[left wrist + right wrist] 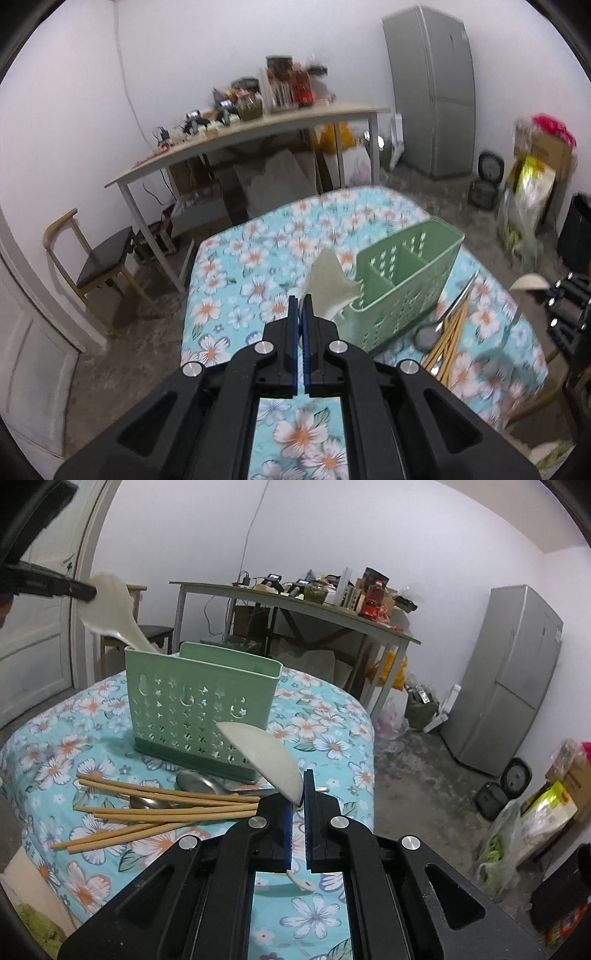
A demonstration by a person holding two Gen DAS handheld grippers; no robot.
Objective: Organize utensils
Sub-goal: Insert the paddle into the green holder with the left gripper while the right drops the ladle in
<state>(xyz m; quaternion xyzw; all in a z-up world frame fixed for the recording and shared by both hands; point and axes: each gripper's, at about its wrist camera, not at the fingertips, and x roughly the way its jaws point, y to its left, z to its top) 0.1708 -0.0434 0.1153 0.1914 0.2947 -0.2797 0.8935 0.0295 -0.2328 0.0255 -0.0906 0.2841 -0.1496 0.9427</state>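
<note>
A green slotted caddy point(402, 291) point(199, 709) stands on the floral tablecloth point(258, 258). My left gripper point(301, 306) point(90, 590) is shut on a white rice paddle point(327, 284) point(110, 605), held above the caddy's end. The paddle's handle drops behind the caddy's wall in the right wrist view; whether it is inside I cannot tell. My right gripper point(298, 794) point(552, 291) is shut on a white spoon point(266, 757) point(530, 282), tilted in the air just in front of the caddy. Several wooden chopsticks point(166, 812) point(452, 332) and metal spoons point(199, 781) point(424, 336) lie on the cloth beside the caddy.
A long table point(295, 605) crowded with bottles and jars stands behind, with a chair point(99, 258) beside it. A grey fridge point(506, 679) stands at the wall. Bags, boxes and a rice cooker point(489, 170) sit on the floor to the right.
</note>
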